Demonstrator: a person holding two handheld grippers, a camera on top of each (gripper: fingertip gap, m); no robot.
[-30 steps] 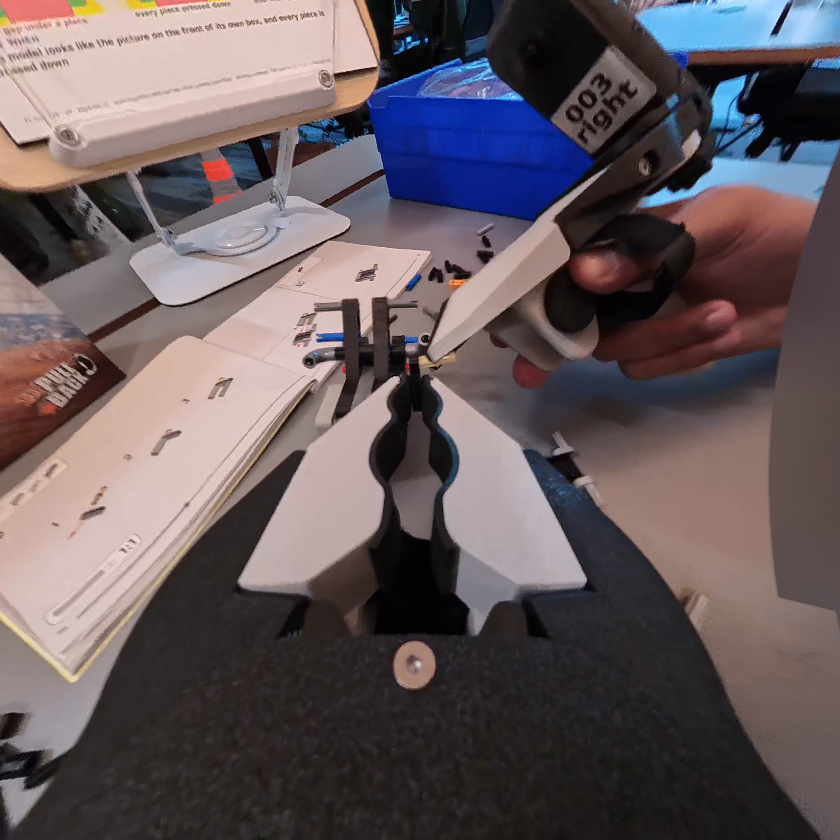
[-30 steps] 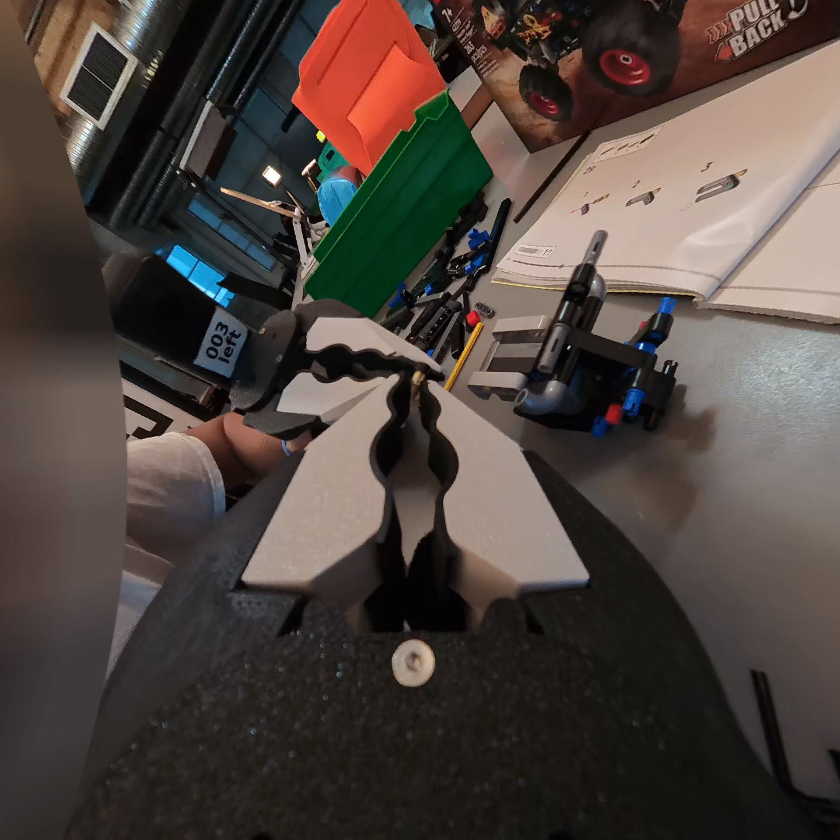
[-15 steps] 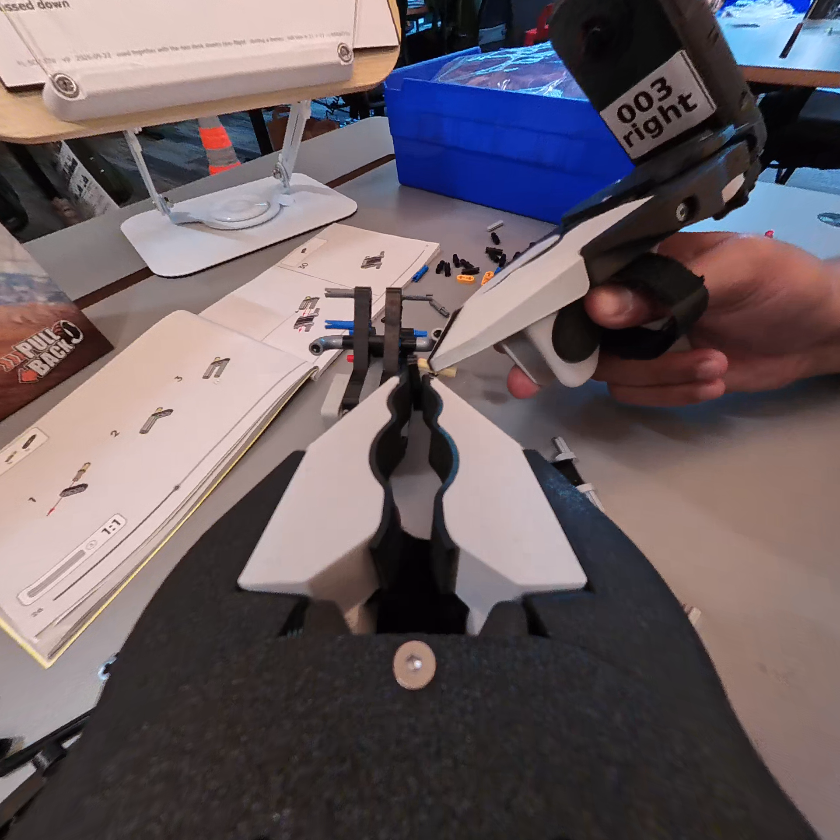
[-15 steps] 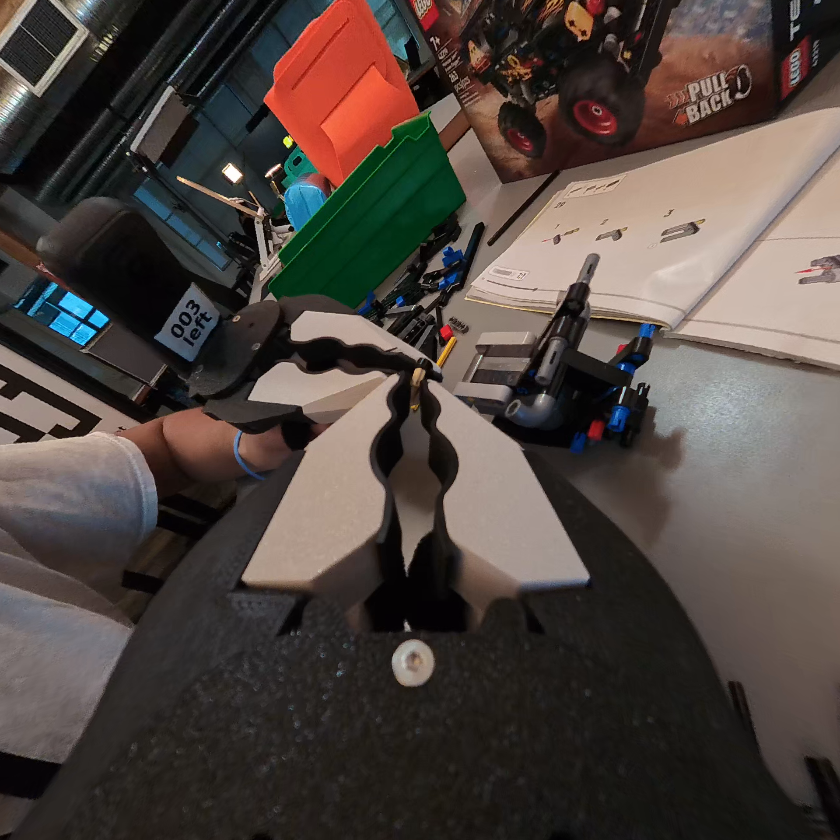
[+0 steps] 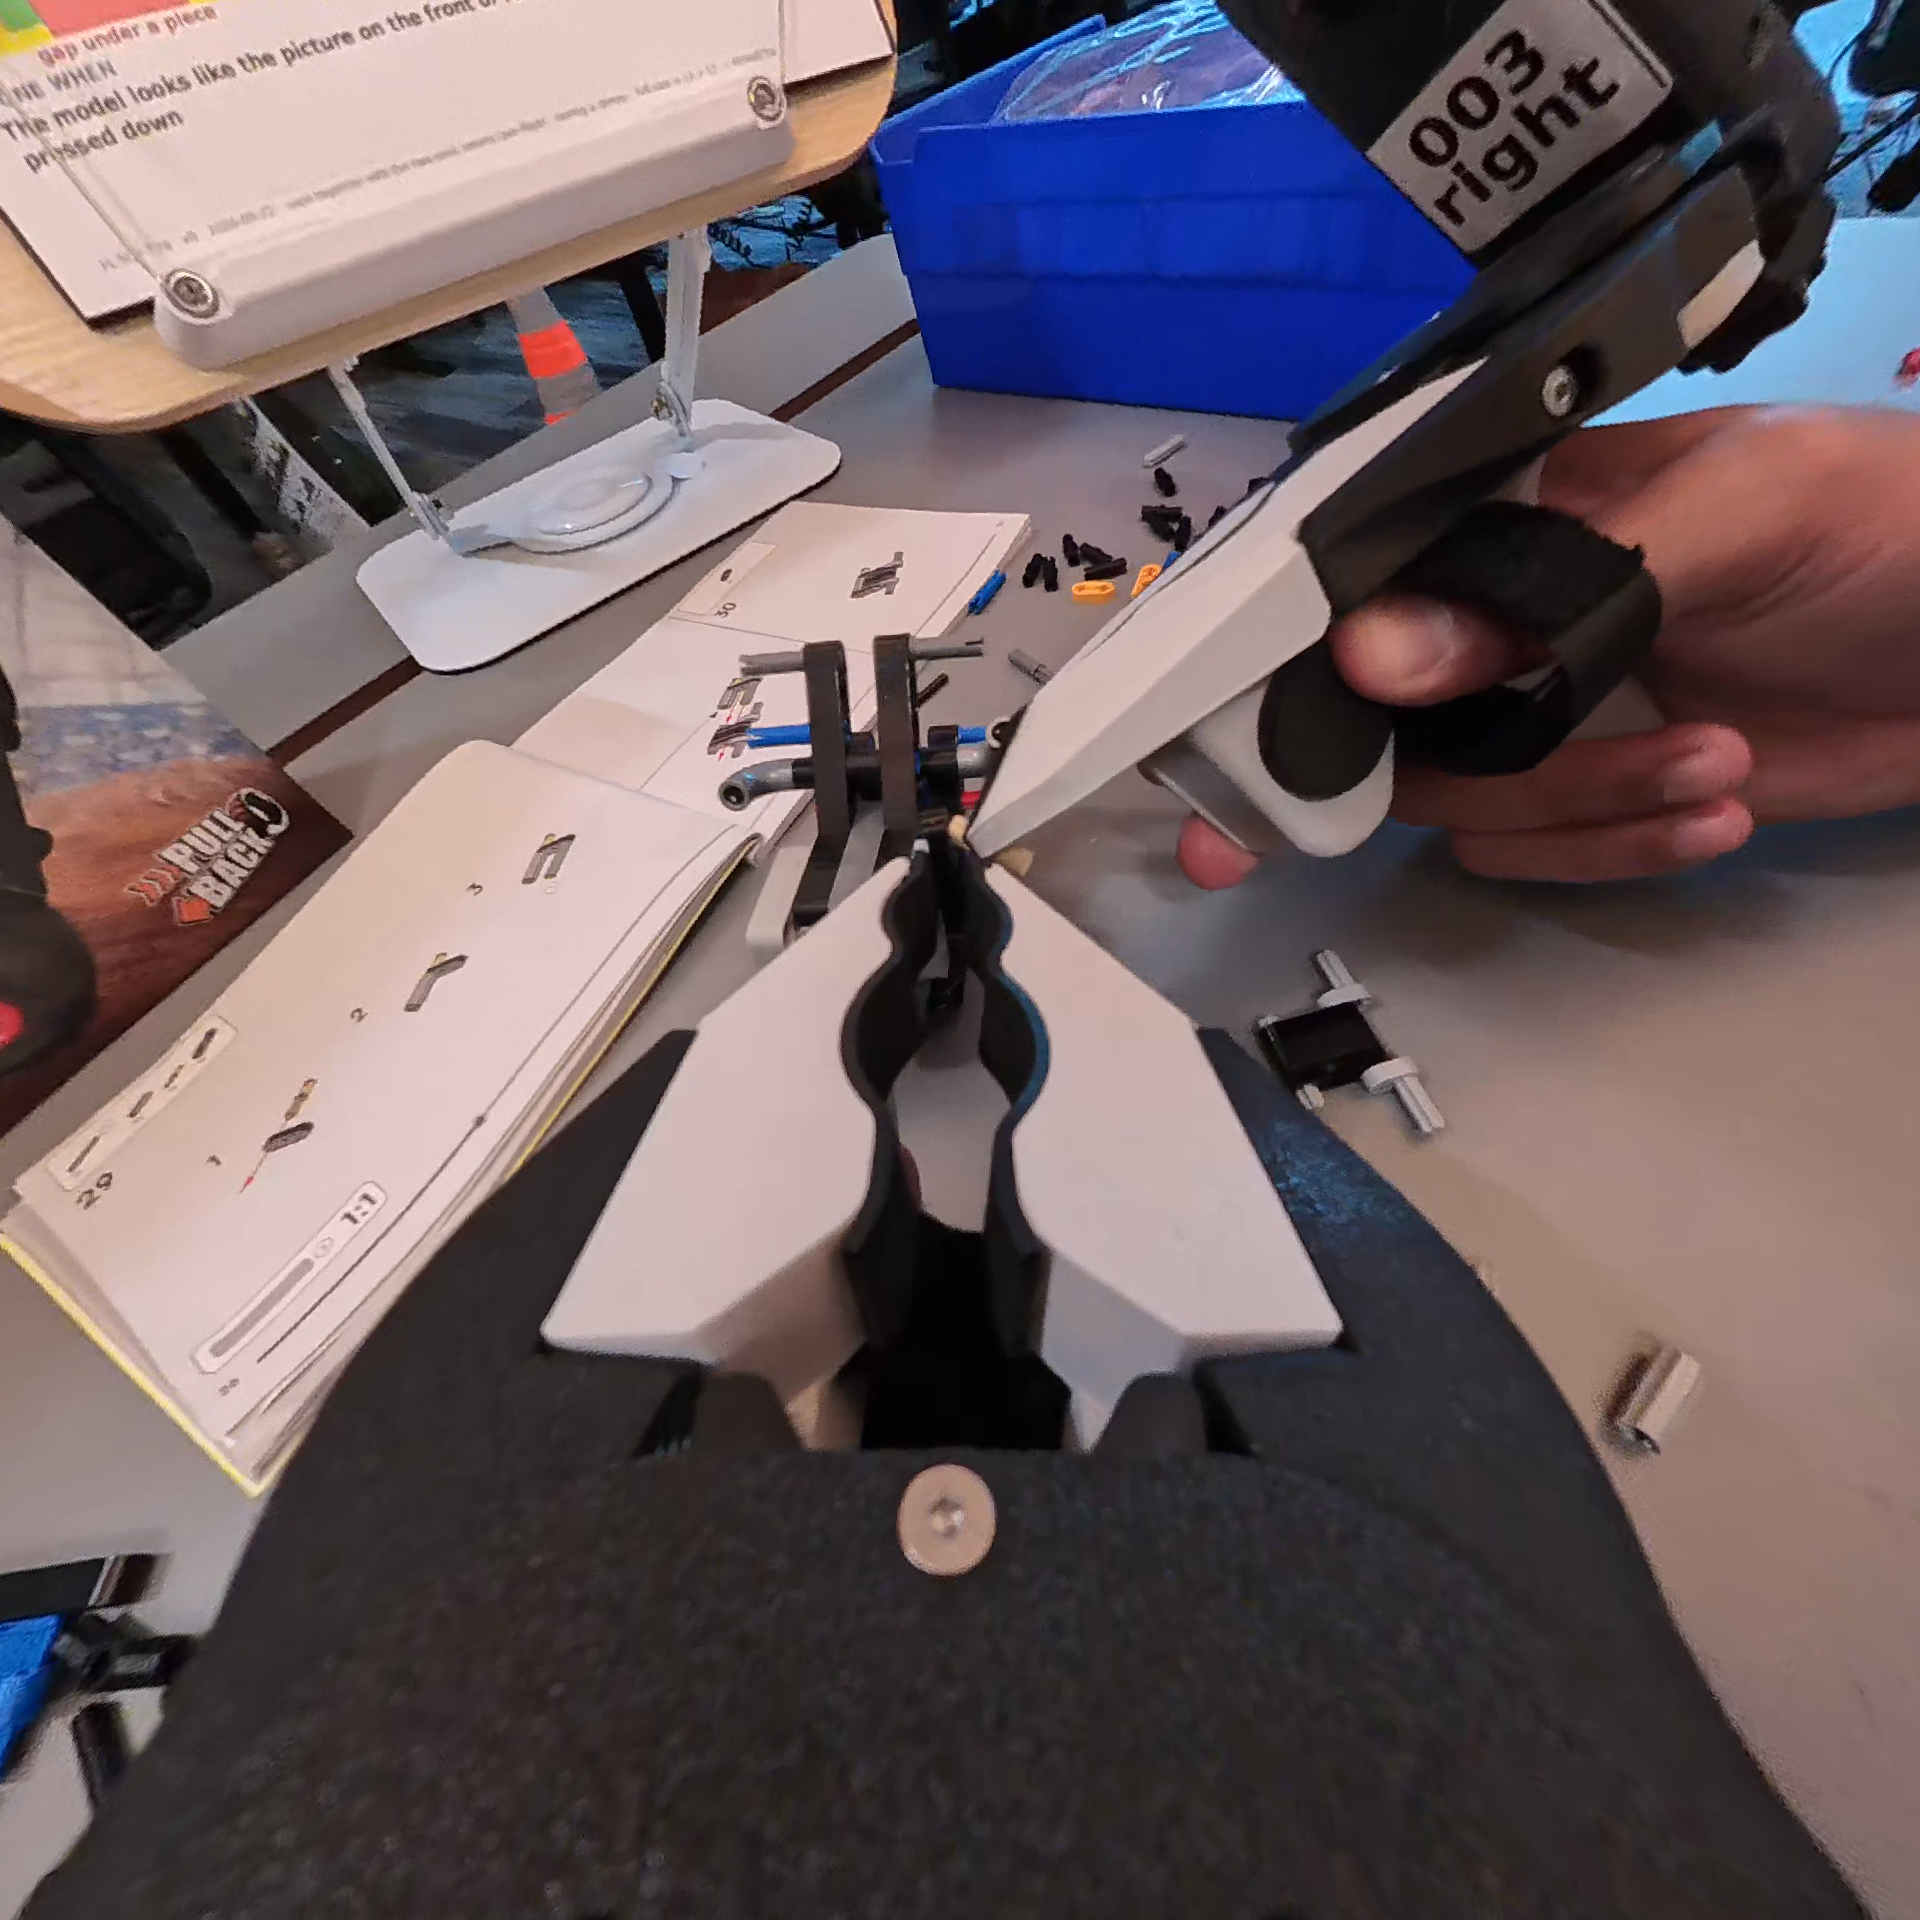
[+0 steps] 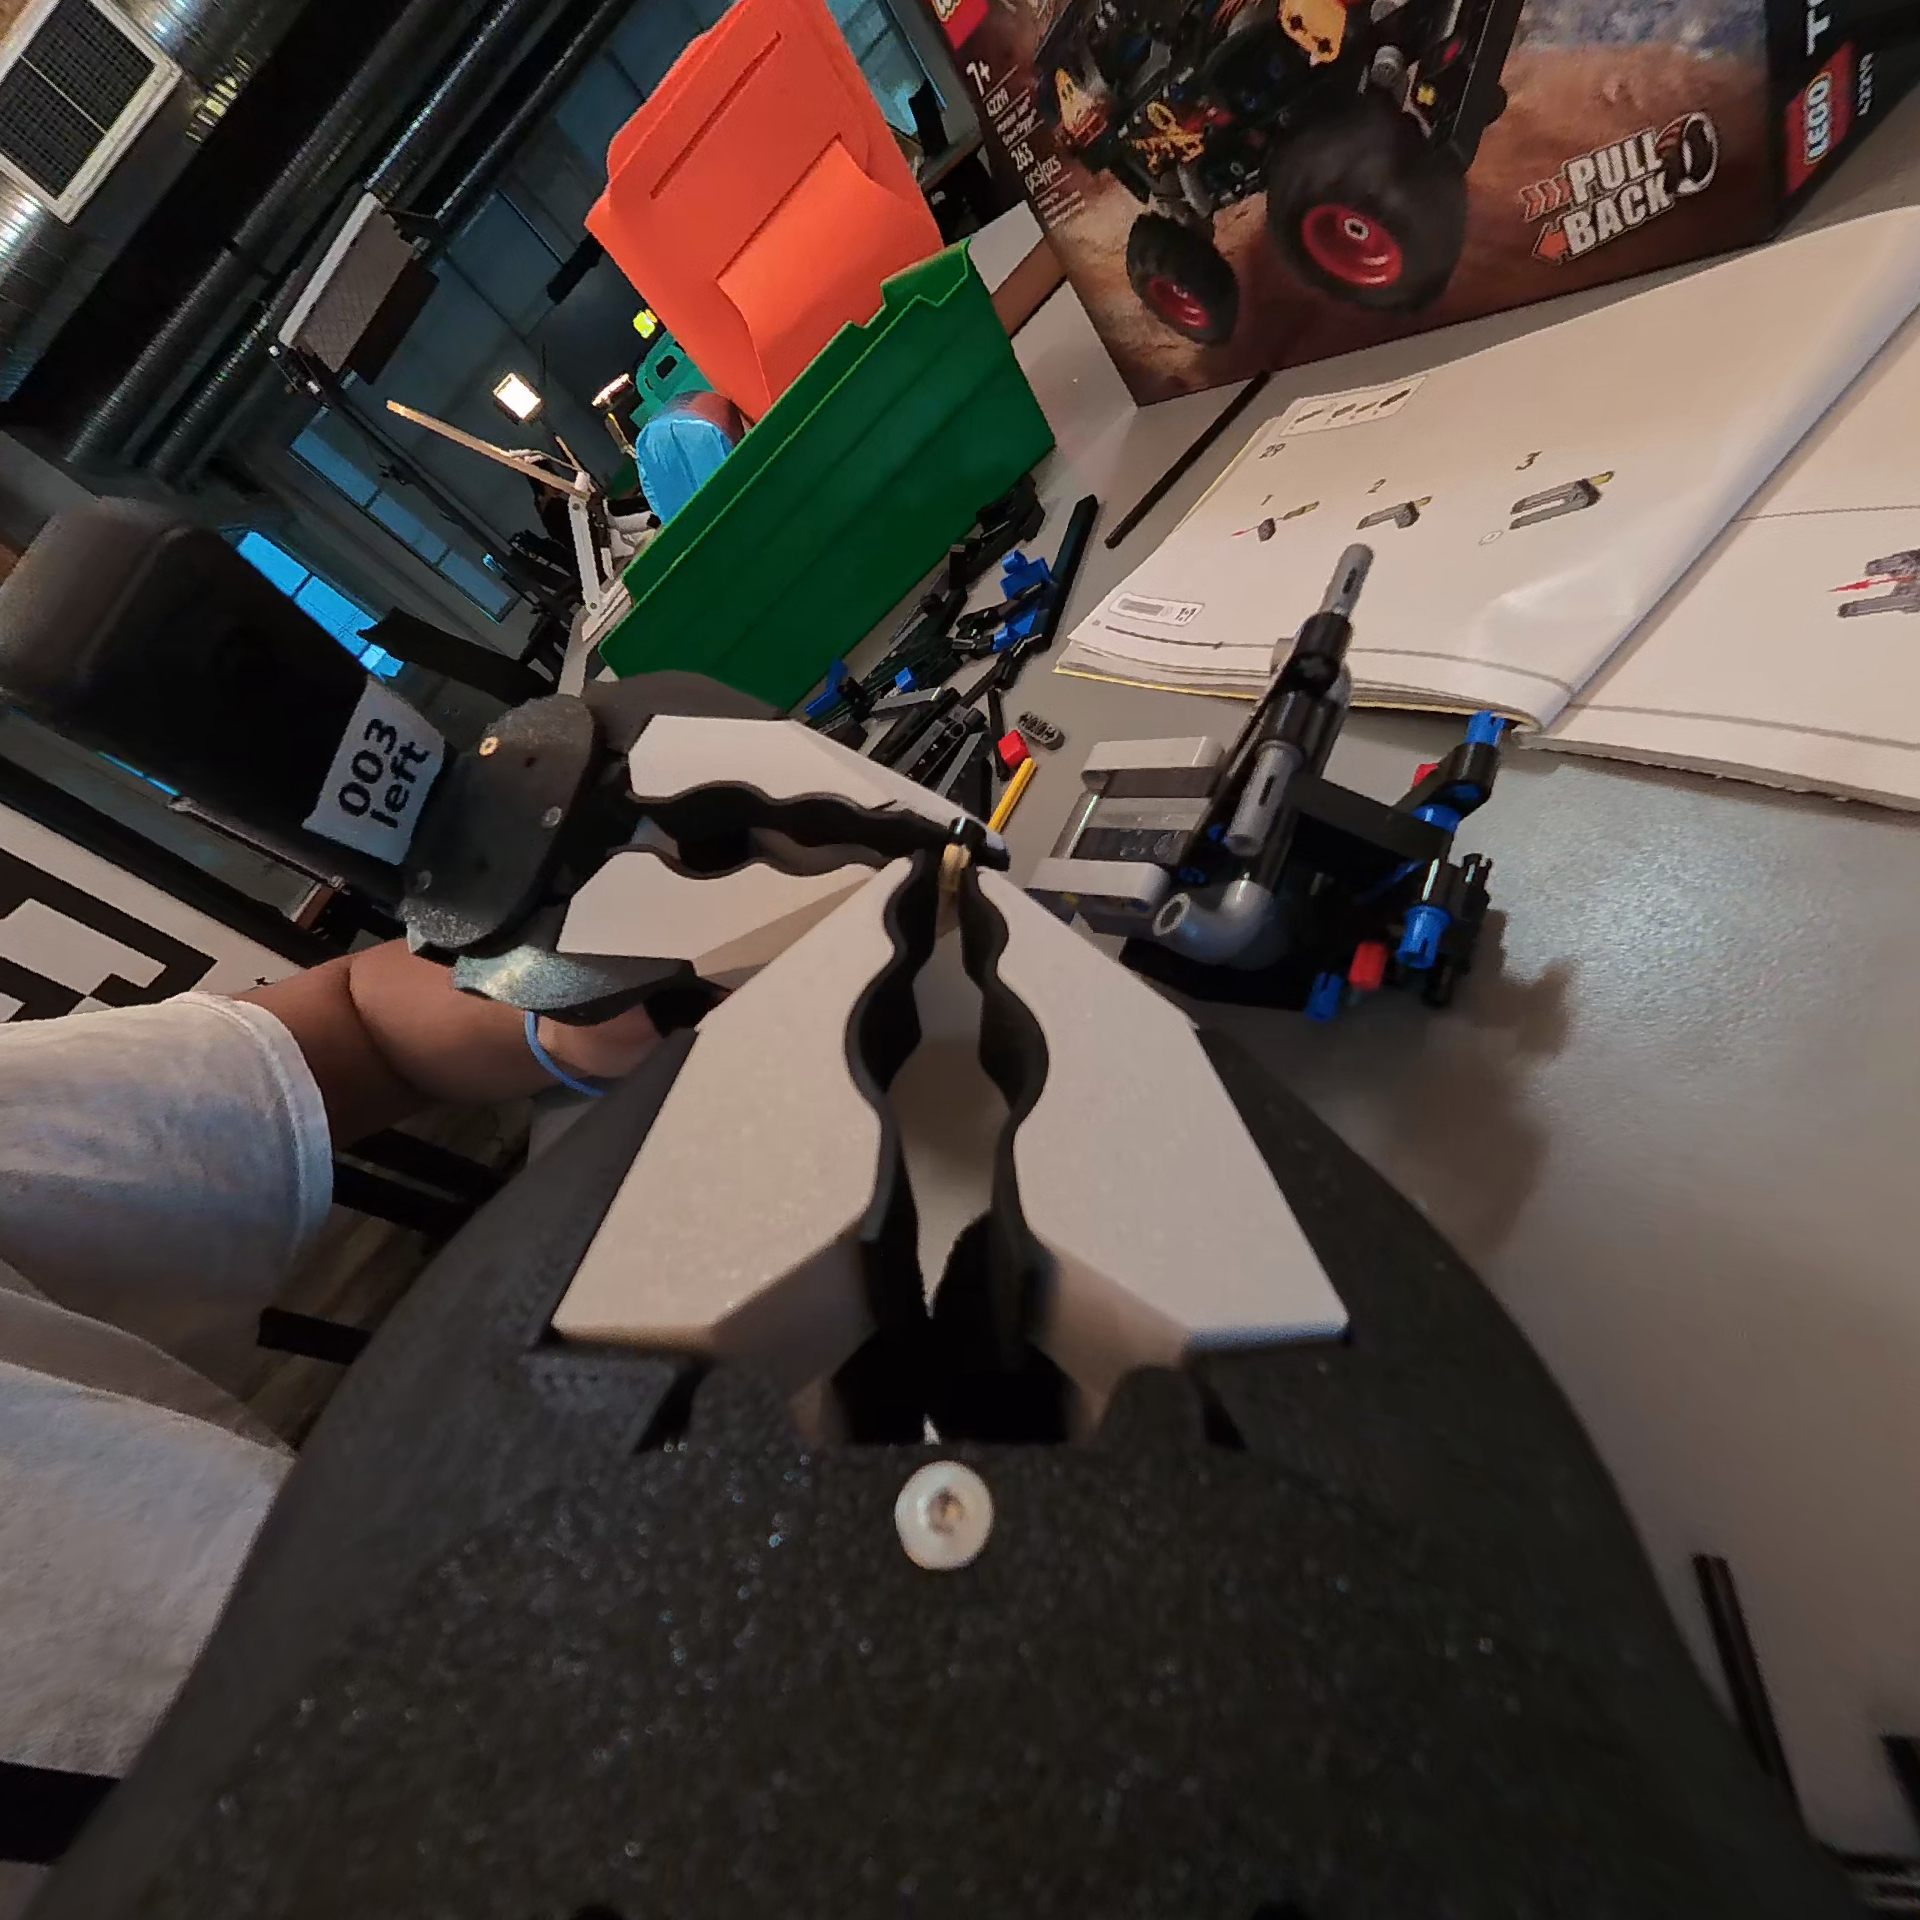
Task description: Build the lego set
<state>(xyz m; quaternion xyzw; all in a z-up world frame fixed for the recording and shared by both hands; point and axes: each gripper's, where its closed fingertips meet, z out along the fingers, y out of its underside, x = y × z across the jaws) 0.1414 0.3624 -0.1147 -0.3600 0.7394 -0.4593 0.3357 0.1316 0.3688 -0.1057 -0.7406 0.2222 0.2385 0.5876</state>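
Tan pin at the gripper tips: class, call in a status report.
Left gripper shut on small black piece. Right gripper shut on tan pin, tips meeting. Part-built model on table beyond; nothing between.

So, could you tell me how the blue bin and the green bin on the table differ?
The blue bin shows in the left wrist view, beyond the instruction booklet; the green bin shows in the right wrist view, past a heap of loose black and blue pieces. The blue bin holds clear plastic bags; what the green bin holds cannot be seen. An orange bin stands behind the green one. Both are plastic storage bins on the same grey table.
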